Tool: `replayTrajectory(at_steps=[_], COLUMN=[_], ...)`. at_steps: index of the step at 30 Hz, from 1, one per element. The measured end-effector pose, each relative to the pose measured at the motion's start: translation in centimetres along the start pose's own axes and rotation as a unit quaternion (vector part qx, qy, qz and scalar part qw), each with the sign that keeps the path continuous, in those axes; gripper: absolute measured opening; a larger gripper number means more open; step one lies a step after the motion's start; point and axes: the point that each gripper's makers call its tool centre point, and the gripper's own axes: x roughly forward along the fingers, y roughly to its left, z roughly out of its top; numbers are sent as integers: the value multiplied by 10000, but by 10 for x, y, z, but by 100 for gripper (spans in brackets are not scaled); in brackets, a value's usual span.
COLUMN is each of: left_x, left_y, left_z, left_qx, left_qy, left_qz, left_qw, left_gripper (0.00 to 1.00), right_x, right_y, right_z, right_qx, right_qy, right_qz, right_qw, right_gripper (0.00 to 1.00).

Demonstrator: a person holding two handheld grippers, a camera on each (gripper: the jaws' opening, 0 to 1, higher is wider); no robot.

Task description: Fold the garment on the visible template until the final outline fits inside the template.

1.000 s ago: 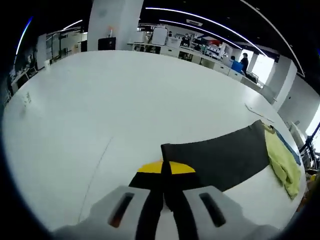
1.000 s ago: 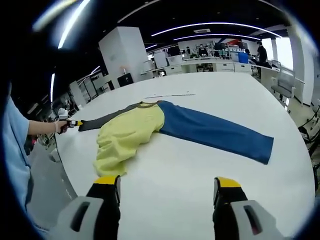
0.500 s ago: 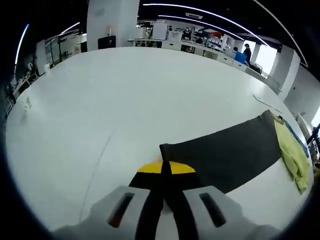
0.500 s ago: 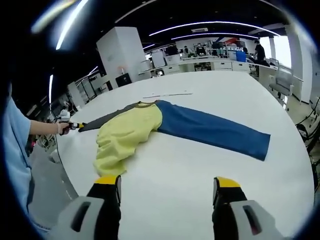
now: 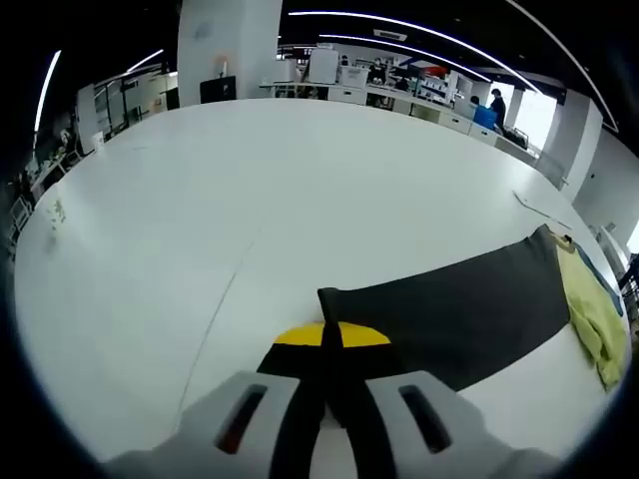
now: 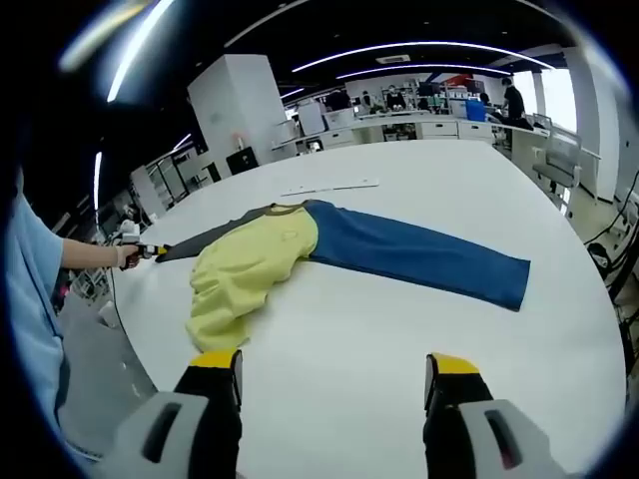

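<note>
Barely started, I'd say: the left gripper (image 5: 331, 344) pinches the shirt's (image 6: 262, 261) dark sleeve (image 5: 454, 311) cuff, the right gripper (image 6: 329, 371) hangs wide apart over the table (image 6: 399, 339), nothing folded (no template outline I can spot).

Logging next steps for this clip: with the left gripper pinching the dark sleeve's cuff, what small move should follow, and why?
Probably carry the left gripper with the dark sleeve inward over the yellow body. It is shut on the cuff, the sleeve lies stretched out flat, and the blue sleeve is unfolded too, while the right gripper hangs open.
</note>
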Motion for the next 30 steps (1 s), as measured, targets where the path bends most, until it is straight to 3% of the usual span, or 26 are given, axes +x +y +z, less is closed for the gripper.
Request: replayTrajectory(at_steps=[4, 7, 10, 12, 16, 20, 23, 25, 27, 30], left_x=[2, 3, 1, -2, -9, -18, -27, -33, -41, -52], left_y=[3, 1, 1, -7, -24, -37, -48, -62, -74, -92], left_z=[1, 4, 7, 12, 13, 21, 28, 34, 38, 35], left_qx=[-121, -44, 333, 438, 1152, 1211, 1485, 1451, 1638, 1737], left_qy=[-39, -97, -143, -256, -265, -442, -637, -819, -972, -977], left_qz=[12, -90, -69, -283, -770, -1097, -1304, -1596, -1806, -2075], left_qw=[9999, 9999, 9993, 9983, 9900, 9856, 9782, 9730, 9649, 9577], left_gripper=[2, 16, 36, 45, 60, 70, 71, 73, 73, 76], right_x=[2, 3, 5, 5, 7, 10, 12, 13, 13, 14], right_y=[2, 4, 5, 4, 6, 9, 12, 13, 15, 16], right_z=[-2, -1, -1, -1, 0, 3, 3, 4, 5, 7], right_qx=[7, 11, 5, 10, 3, 3, -32, -45, -70, -85], right_qy=[11, 0, 6, 14, 3, -34, -17, -31, -43, -70], right_qz=[22, 45, 65, 71, 101, 141, 186, 206, 223, 250], right_qw=[10000, 10000, 10000, 10000, 9999, 9999, 9998, 9998, 9997, 9996], right_gripper=[74, 74, 74, 74, 74, 74, 74, 74, 74, 74])
